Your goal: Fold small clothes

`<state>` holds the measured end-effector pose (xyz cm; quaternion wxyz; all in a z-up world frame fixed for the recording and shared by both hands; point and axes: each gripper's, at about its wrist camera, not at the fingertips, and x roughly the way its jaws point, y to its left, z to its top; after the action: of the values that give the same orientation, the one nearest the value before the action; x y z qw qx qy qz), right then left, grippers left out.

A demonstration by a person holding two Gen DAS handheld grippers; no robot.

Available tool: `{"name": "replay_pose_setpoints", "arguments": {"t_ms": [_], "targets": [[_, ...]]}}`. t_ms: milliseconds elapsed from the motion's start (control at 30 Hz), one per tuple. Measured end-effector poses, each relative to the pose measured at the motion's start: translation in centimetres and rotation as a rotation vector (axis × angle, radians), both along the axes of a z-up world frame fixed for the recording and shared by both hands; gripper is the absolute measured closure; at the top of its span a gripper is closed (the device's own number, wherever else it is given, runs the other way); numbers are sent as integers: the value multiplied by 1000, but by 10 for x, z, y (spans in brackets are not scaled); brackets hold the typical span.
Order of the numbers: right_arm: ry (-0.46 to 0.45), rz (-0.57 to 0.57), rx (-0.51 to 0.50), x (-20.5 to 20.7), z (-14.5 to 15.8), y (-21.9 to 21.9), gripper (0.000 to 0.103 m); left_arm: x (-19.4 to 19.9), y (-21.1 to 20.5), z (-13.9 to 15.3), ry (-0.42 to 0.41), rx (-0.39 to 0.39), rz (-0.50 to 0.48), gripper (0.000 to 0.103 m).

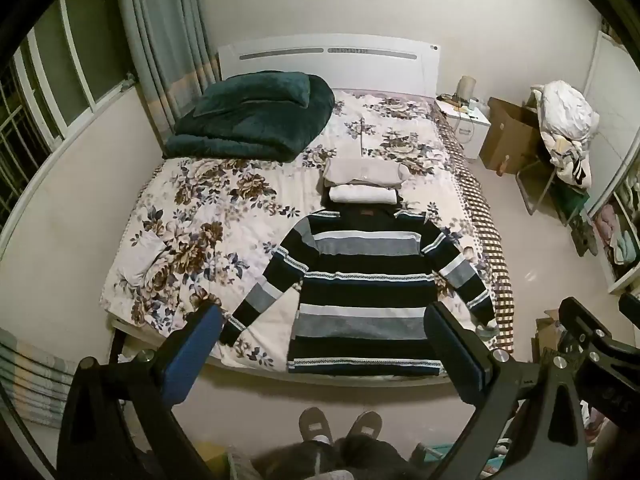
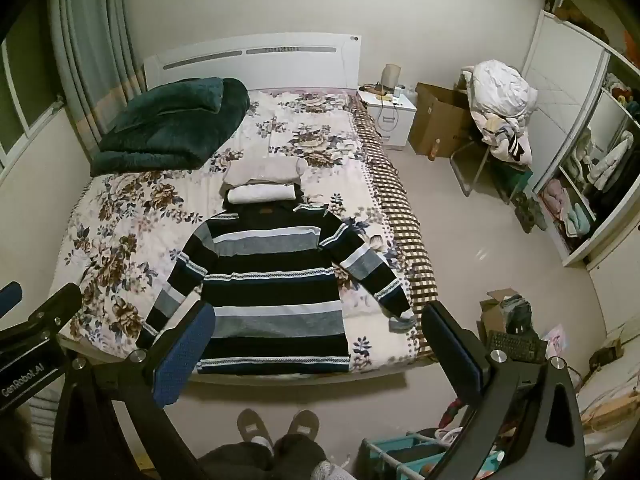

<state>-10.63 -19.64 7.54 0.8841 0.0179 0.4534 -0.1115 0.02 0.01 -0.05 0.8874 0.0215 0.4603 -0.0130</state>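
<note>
A striped sweater (image 1: 360, 280) in black, grey and white lies flat on the floral bed, sleeves spread, hem at the near edge; it also shows in the right wrist view (image 2: 272, 292). Beyond its collar lies a small stack of folded clothes (image 1: 362, 182), also seen from the right (image 2: 262, 184). My left gripper (image 1: 324, 316) is open and empty, held high above the bed's foot. My right gripper (image 2: 316, 316) is open and empty too, beside it. The right gripper's body (image 1: 592, 340) shows at the left view's right edge.
A dark green folded blanket (image 1: 252, 116) lies at the bed's head. A small pale cloth (image 1: 142, 256) lies at the left of the bed (image 1: 224, 216). A nightstand (image 2: 390, 118), a cardboard box (image 2: 440, 124), a laundry-laden chair (image 2: 500, 120) and a wardrobe (image 2: 580, 152) stand right. My feet (image 2: 276, 428) are below.
</note>
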Motion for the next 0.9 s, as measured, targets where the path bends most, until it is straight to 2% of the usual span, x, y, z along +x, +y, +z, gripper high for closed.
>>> {"name": "replay_pose_setpoints", "arguments": {"t_ms": [900], "targets": [[-2,4,-1,6,3,-4,0,0,0,0,-13,-10,6,0]]}}
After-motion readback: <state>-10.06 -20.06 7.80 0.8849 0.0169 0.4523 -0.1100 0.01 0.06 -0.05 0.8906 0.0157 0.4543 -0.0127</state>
